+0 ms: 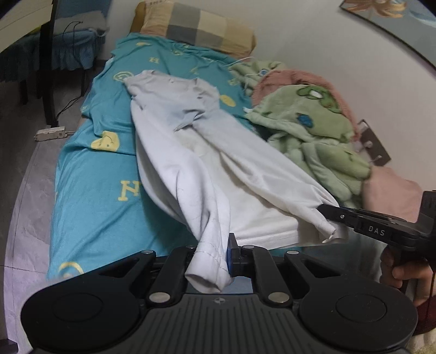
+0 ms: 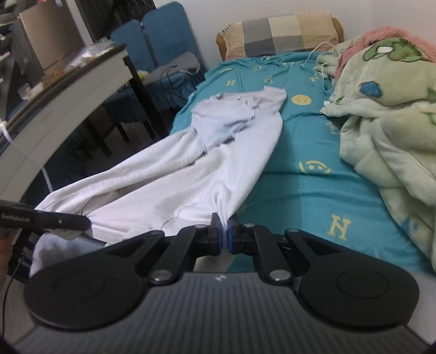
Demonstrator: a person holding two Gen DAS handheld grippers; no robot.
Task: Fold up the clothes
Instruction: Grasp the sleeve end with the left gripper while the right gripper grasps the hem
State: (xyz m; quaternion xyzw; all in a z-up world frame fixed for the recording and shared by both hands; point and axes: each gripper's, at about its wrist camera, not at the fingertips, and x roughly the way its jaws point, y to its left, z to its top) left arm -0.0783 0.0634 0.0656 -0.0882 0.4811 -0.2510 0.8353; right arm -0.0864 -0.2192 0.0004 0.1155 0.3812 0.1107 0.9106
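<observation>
A white long-sleeved garment (image 1: 201,152) lies stretched along a bed with a teal sheet (image 1: 90,174). It also shows in the right wrist view (image 2: 190,177). My left gripper (image 1: 215,256) is shut on one bunched lower corner of the garment. My right gripper (image 2: 223,231) is shut on the other lower corner, and it shows from the side in the left wrist view (image 1: 335,215). The left gripper shows at the left edge of the right wrist view (image 2: 79,223). The garment's near end is lifted off the bed between the two grippers; its far end rests on the sheet.
A green and pink fleece blanket (image 1: 313,119) is heaped on the bed's right side. A checked pillow (image 1: 199,24) lies at the head. A dark table (image 2: 68,89) and blue chairs (image 2: 155,43) stand left of the bed. A power strip (image 1: 51,133) lies on the floor.
</observation>
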